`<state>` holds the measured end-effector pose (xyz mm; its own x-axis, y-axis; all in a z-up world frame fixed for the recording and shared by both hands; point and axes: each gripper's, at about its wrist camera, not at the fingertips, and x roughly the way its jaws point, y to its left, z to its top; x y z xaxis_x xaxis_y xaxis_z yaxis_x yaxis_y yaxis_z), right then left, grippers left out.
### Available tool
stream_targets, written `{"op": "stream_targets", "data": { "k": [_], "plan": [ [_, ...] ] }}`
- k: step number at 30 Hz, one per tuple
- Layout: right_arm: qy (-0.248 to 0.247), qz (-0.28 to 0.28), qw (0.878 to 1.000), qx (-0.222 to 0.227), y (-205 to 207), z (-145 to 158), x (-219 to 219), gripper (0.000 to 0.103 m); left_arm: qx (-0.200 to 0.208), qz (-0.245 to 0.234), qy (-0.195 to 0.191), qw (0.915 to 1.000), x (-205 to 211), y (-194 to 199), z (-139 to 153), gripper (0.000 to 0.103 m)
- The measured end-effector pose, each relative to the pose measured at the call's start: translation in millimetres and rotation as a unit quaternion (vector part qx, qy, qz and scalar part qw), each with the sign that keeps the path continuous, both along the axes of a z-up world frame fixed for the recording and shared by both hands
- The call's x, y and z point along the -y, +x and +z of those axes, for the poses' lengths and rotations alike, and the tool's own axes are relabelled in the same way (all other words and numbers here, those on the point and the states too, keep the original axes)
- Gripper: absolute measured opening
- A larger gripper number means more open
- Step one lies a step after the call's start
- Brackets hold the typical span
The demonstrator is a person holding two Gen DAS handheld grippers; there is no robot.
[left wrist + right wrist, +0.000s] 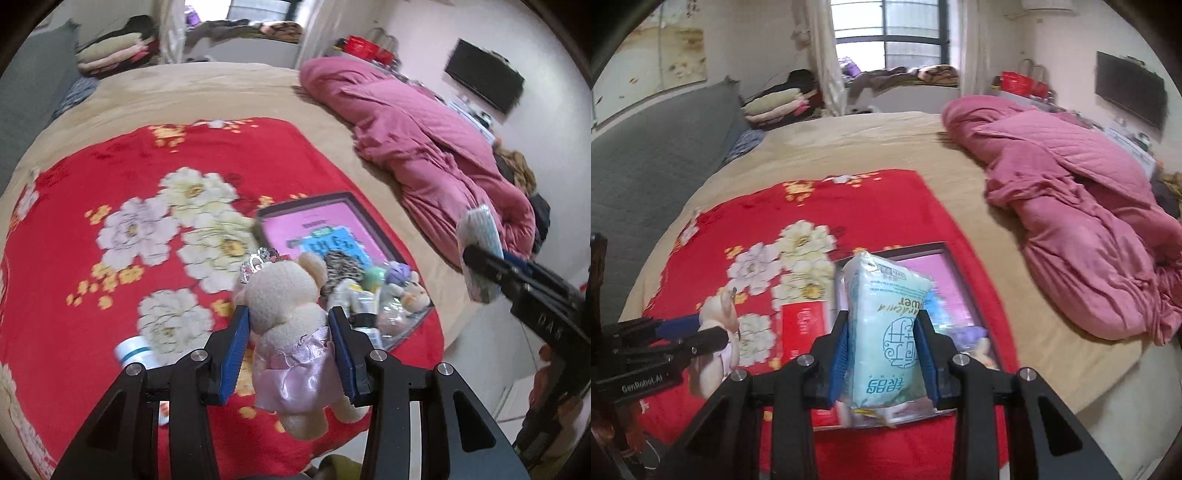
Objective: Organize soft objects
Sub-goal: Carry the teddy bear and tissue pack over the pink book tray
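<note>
Both grippers are loaded and held above the bed, so the step in hand looks like carrying soft things to the tray, a dark-rimmed box with a pink bottom, at centre right of the left wrist view on the red blanket.

The left gripper is clamped on a bear, cream, in a lilac dress; its blue pads press the body from both sides, head pointing away, legs hanging toward the camera. It sits lower centre of that view, just short of the tray's near end, where small plush toys already lie.

The right gripper is clamped on a tissue pack, pale blue, upright, lower centre of its view, over the tray.

Next, I judge, each load needs lowering into a free part of the tray before the jaws part; the far pink end looks emptier. Dropping from height could scatter the toys.
</note>
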<state>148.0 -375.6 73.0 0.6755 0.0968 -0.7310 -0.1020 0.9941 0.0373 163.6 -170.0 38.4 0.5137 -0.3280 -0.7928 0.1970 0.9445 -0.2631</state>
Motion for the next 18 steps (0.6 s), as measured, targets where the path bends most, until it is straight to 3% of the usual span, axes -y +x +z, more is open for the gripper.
{"op": "stream_targets", "data": {
  "k": [9,18],
  "plan": [
    [0.007,-0.023,1.000,-0.004,4.1,-4.5,50.0,0.035,0.004,-0.054,0.029,0.9981,71.3,12.0,0.5,0.045],
    [0.009,-0.032,0.999,-0.012,15.4,-16.0,76.5,0.035,0.012,-0.079,0.055,0.9952,115.6,29.8,-5.4,0.045]
  ]
}}
